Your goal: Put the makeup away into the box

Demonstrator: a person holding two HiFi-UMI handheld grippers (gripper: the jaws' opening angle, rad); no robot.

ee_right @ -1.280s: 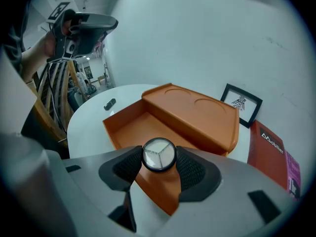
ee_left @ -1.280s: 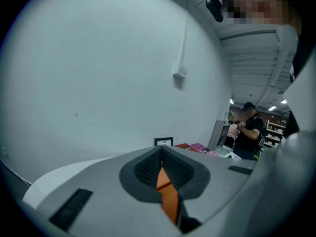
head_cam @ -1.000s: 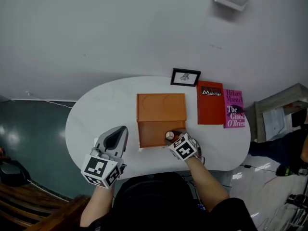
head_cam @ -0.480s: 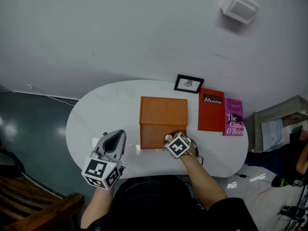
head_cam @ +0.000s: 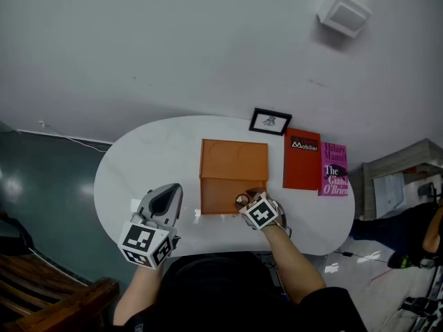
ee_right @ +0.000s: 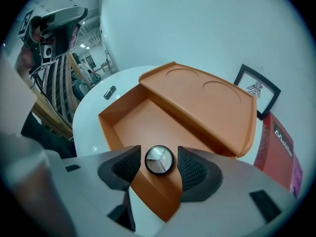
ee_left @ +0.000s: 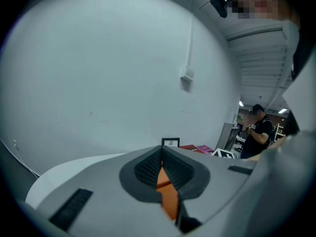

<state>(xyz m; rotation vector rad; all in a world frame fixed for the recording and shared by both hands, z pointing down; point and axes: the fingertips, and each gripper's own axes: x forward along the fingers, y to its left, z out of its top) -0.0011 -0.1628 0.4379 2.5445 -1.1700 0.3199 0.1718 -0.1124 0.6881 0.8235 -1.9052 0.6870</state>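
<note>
Right claw (ee_right: 158,164) narrowly parted, gripping round compact (ee_right: 159,159)

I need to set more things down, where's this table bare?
Widest bare patch: white table left of the orange box, back from the left tongs, save one small dark item. A thin strip runs behind the lid. The right is crowded: picture frame, red book, pink book. The right tongs hold a round compact over the box's front.
</note>
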